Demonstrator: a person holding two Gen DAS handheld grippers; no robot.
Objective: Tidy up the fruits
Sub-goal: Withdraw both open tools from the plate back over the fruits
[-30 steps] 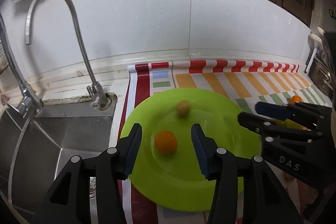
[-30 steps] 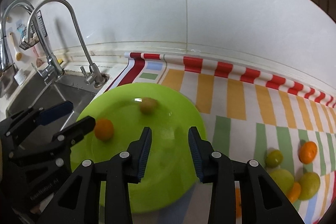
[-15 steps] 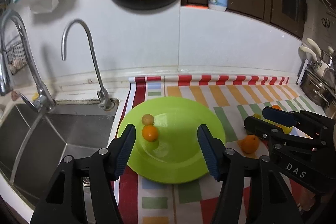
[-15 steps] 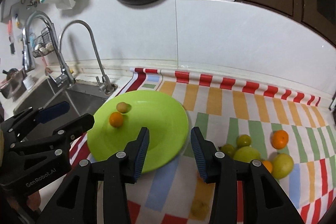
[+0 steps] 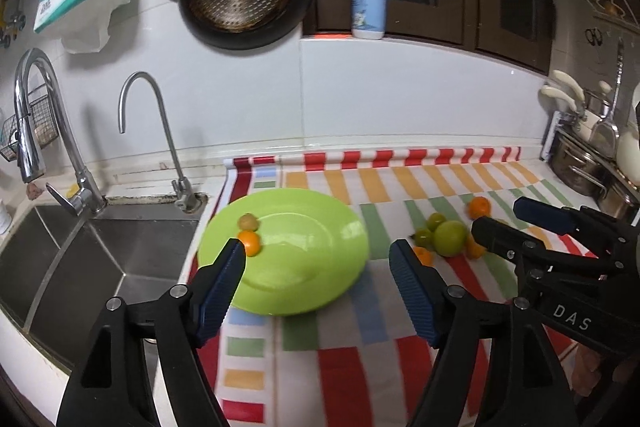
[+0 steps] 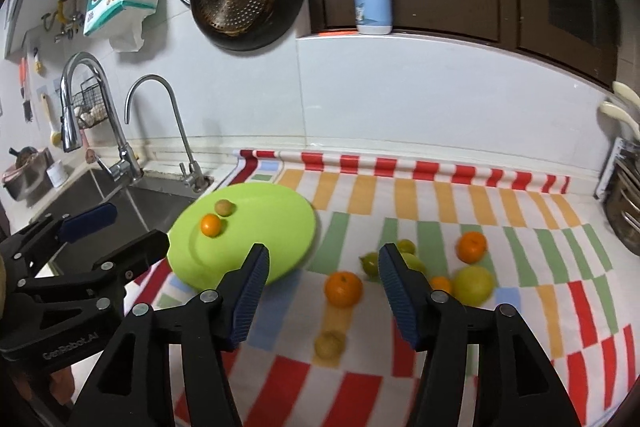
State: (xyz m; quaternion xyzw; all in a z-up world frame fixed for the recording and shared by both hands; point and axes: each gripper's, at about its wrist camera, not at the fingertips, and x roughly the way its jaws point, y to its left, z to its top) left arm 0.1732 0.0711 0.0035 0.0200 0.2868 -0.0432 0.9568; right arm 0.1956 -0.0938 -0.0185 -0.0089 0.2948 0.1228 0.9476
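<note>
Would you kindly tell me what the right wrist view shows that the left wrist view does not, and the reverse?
Only the right wrist view shows the small yellowish fruit alone on the striped cloth. Only the left wrist view shows the steel pots at far right. Both show the green plate bearing an orange fruit and a yellow-brown fruit, and the faucets.

One green plate (image 6: 280, 227), two fruits on it, seven fruits on the striped cloth (image 6: 520, 307)
</note>
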